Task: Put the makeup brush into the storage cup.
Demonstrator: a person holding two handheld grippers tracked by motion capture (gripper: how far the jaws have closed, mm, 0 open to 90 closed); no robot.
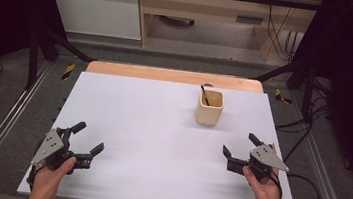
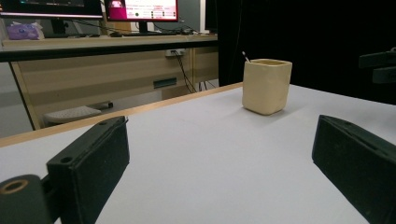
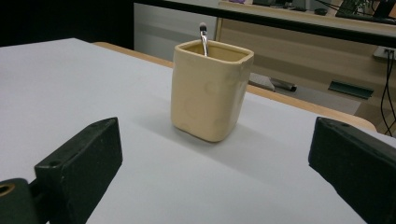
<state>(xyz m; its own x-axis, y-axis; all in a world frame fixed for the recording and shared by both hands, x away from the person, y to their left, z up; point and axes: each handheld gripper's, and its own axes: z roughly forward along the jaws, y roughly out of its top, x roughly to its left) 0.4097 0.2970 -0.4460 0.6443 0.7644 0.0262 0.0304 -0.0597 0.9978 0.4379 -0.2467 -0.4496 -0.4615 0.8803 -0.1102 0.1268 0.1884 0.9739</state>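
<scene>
The thin utensil (image 1: 204,95) in the cream cup (image 1: 209,108) shows just its handle tip; its working end is hidden inside, so its kind cannot be told.

A wooden desk (image 1: 204,12) with monitors (image 2: 140,9) stands beyond the table (image 1: 136,125).

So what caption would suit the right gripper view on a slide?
Open right gripper faces a cream square cup holding a thin utensil.

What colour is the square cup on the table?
Pale cream-yellow, plain; the cup shows best in the right gripper view.
</scene>
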